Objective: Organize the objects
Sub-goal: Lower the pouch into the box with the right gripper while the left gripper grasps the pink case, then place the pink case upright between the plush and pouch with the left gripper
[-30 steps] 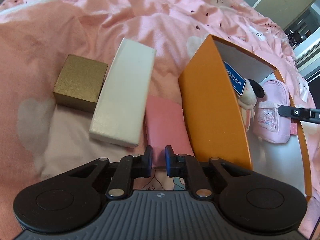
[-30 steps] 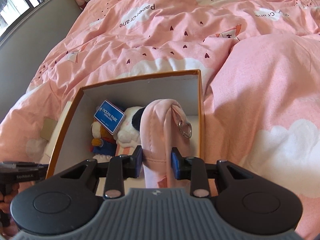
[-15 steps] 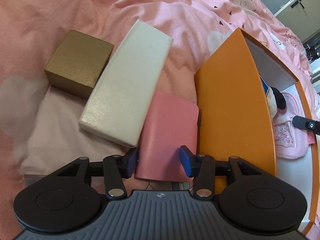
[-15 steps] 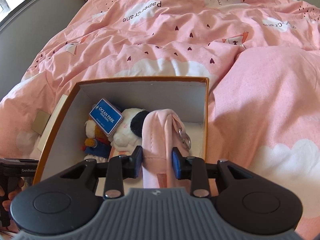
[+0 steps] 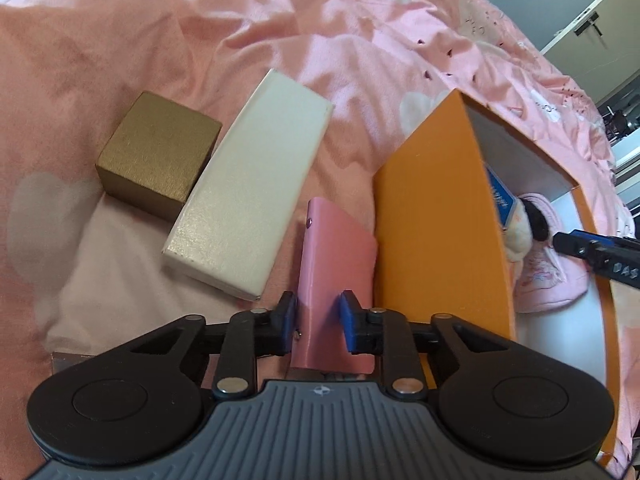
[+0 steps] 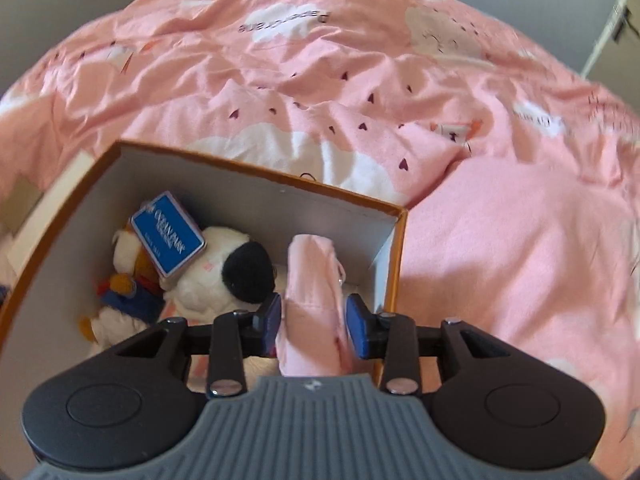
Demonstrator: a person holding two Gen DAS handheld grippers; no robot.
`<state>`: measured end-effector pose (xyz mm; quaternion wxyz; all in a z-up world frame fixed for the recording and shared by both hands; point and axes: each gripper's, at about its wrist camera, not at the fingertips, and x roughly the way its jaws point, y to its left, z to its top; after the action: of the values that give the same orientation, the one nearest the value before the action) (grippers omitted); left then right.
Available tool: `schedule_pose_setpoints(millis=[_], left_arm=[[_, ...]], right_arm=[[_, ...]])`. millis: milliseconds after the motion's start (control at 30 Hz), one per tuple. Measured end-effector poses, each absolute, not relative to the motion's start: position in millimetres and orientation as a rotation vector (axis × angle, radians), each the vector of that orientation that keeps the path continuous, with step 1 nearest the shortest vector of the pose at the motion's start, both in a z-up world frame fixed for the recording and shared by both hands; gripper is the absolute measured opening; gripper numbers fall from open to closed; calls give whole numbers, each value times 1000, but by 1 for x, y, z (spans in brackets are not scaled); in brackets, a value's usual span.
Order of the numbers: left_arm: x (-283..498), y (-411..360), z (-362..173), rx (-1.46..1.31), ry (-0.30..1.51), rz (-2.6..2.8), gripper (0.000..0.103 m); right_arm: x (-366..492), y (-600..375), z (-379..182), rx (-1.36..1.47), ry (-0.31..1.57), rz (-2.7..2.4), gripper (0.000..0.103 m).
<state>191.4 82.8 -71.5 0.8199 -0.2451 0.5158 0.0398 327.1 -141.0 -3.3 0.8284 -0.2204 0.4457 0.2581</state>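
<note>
My left gripper (image 5: 319, 324) is shut on a pink wallet (image 5: 334, 276), which is tilted up on its edge next to the orange box (image 5: 436, 232). A long white box (image 5: 256, 208) and a gold cube box (image 5: 158, 160) lie to the left on the bed. My right gripper (image 6: 314, 330) stands over the orange box (image 6: 394, 276) with its pads around a small pink backpack (image 6: 314, 300); the pads look slightly apart from it. A plush toy (image 6: 224, 272) with a blue tag (image 6: 168, 238) lies inside the box.
A pink printed duvet (image 6: 500, 240) covers the bed all around. The right gripper's finger shows in the left wrist view (image 5: 596, 256) over the box. A cupboard door (image 5: 588, 28) stands at the far right.
My left gripper closed on the pink wallet and tipped it up on edge. My right gripper lowered the pink backpack into the box and its pads widened.
</note>
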Motion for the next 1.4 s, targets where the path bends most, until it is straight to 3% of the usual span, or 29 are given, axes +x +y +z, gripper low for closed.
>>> schedule_pose_setpoints(millis=[133,200,367,633,767,967,1400], left_arm=[[195,74,-65,-477,1097,70,23],[200,73,-65,-465,1110,70,23],[218,80,-66,-497,1131,59,23],[224,76,-64,-445,1156,49,22],[217,81,-53,-463,1127,44,20],[211,93,-21,-478,1047,68,19],[220,66,71,-488,864,-119,19]], right_arm=[[316,-137,-4,-597,935,578,42],[310,-136,-2,-653,921,599,50],[305,-132,-6,-778,907,632,49],[307,-127,-18,-850,904,642,40],[319,-132,-15,-690,971,615,31],[330,-139,-11,-389,1063,516,27],[303,-139,2,-574,878,443,25]])
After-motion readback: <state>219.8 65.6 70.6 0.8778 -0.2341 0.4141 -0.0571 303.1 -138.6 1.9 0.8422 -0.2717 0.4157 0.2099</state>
